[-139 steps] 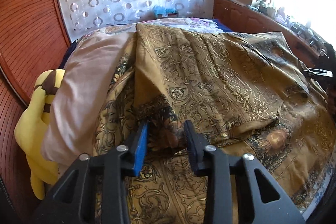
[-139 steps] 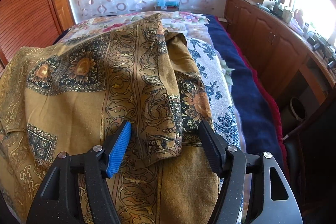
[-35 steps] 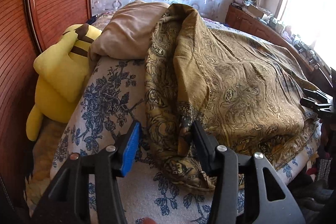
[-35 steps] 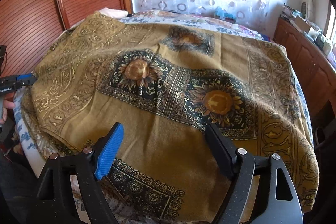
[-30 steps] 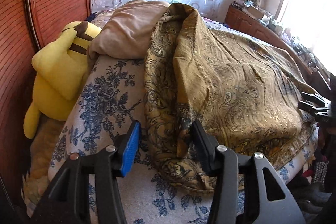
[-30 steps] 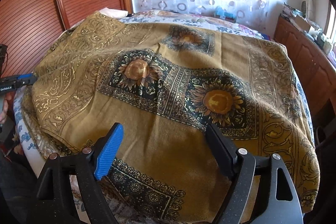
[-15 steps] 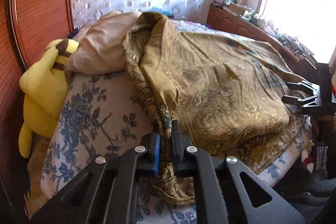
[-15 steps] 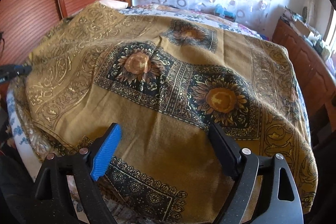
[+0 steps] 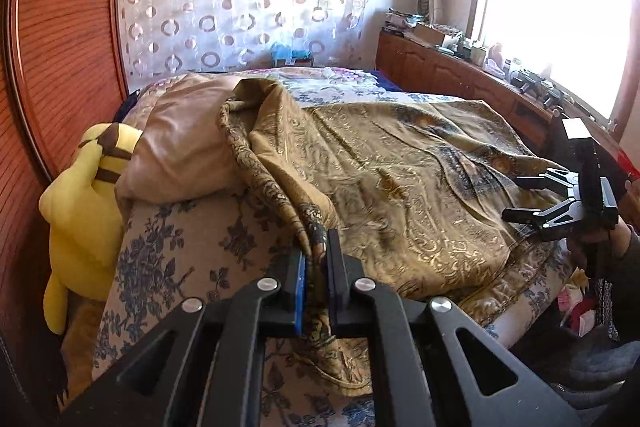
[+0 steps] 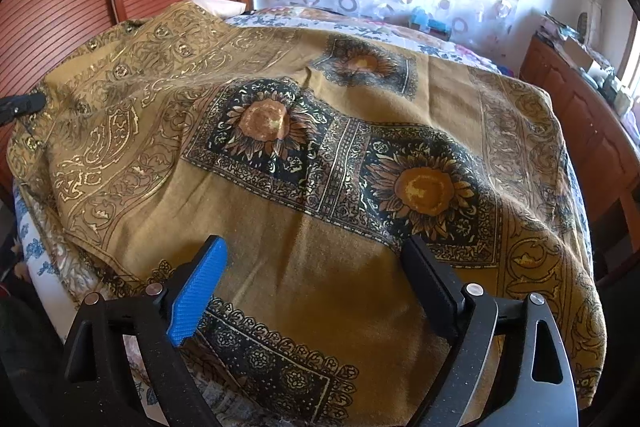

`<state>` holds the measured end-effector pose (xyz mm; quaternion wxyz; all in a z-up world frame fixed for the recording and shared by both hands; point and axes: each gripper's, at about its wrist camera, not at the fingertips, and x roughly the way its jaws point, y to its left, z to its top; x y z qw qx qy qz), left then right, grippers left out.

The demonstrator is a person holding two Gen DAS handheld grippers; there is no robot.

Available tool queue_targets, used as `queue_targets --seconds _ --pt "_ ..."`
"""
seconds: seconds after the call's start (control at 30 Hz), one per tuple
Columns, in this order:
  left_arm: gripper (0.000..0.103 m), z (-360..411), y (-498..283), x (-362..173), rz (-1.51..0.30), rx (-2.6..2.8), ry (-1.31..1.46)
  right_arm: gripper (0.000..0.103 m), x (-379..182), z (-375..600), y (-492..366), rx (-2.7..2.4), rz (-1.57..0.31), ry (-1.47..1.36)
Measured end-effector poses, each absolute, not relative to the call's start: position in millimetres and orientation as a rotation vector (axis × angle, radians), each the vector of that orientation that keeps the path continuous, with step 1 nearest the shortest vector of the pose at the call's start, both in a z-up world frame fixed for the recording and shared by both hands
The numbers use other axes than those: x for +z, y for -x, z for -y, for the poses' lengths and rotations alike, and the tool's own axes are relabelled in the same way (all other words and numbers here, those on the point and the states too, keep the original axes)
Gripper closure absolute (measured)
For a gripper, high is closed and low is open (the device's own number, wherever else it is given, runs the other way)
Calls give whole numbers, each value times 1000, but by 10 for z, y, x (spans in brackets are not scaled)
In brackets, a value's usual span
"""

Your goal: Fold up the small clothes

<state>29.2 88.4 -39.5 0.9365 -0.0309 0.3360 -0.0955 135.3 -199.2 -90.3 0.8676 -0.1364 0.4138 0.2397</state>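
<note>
Ochre scarf (image 10: 320,211) spread over bed (image 9: 188,239) | left gripper (image 9: 316,267) jaws pinched on scarf's bunched edge at 6 o'clock | right gripper (image 10: 316,283) jaws wide, above scarf | plush (image 9: 84,211) at 9 o'clock, beside pillow (image 9: 180,143)

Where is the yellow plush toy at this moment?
In the left wrist view, the yellow plush toy sits at the left side, between the wooden wall panel and the bed, against the beige pillow.
</note>
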Motion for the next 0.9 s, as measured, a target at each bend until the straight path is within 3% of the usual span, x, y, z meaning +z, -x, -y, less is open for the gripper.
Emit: queue_targets --seconds 0.37,0.67,0.9 --pt "99 -632 -388 -165 -615 -265 64 13 -877 2018 -1355 484 -854 278" --pt "99 37 -638 201 -554 -442 49 15 -580 2533 -1160 444 -754 168" --pt "99 585 -944 482 -528 -535 7 29 -476 2988 -981 398 -719 113"
